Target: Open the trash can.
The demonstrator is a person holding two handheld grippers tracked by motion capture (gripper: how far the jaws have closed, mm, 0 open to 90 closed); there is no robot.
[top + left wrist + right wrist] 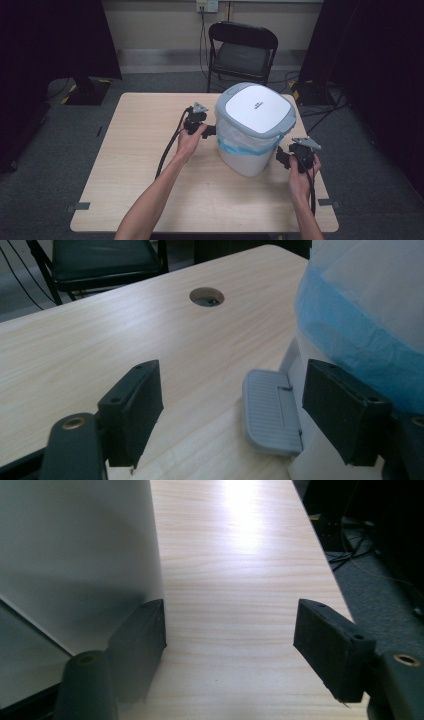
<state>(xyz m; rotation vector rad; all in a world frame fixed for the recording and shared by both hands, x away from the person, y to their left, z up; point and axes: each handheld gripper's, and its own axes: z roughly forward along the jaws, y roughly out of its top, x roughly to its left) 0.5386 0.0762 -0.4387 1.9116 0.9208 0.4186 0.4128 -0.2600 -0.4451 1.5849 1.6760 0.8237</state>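
One white bin (254, 129) stands upright on the table (130, 170), right of centre, lid shut, its grey pedal (270, 412) pointing toward the left gripper (209, 131); the right gripper (283, 158) sits beside its other wall; both grippers' jaws are spread, holding nothing.

I see a light wood counter (150, 170) with a pale grain, standing on grey carpet. One thing rests directly on it: a white pedal bin (254, 129) with a closed lid, lined with a clear bag edged in blue. Its grey foot pedal (270, 412) sits low over the wood. Beyond the bin, a round cable hole (206, 296) pierces the counter.
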